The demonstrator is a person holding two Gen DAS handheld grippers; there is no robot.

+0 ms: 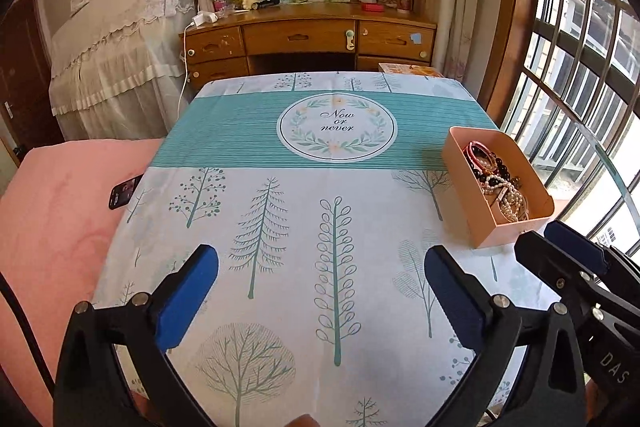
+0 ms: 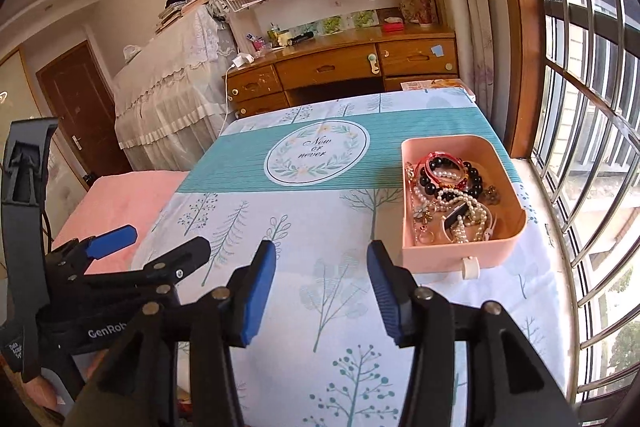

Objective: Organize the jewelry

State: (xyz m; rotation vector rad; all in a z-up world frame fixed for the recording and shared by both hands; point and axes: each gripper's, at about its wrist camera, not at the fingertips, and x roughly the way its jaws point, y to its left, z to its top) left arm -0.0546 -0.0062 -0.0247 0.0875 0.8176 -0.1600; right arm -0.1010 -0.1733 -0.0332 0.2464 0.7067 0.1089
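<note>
Nearest you, your left gripper point(image 1: 320, 287) hangs over the tree-print tablecloth point(image 1: 280, 227) with its blue pads spread wide and nothing between them. Your right gripper point(image 2: 322, 283) sits beside it, jaws parted more narrowly, also empty. Ahead and to the right, near the window, the pink tray point(image 2: 504, 247) rests on the cloth, heaped with pearl and black bead bracelets point(image 2: 452, 187). Beyond the table stands the wooden desk point(image 1: 304, 35) under its bookshelves.

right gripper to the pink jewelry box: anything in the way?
Nothing visible. Only bare tablecloth lies between the open, empty right gripper and the pink box, ahead to its right. The left gripper sits off left.
</note>
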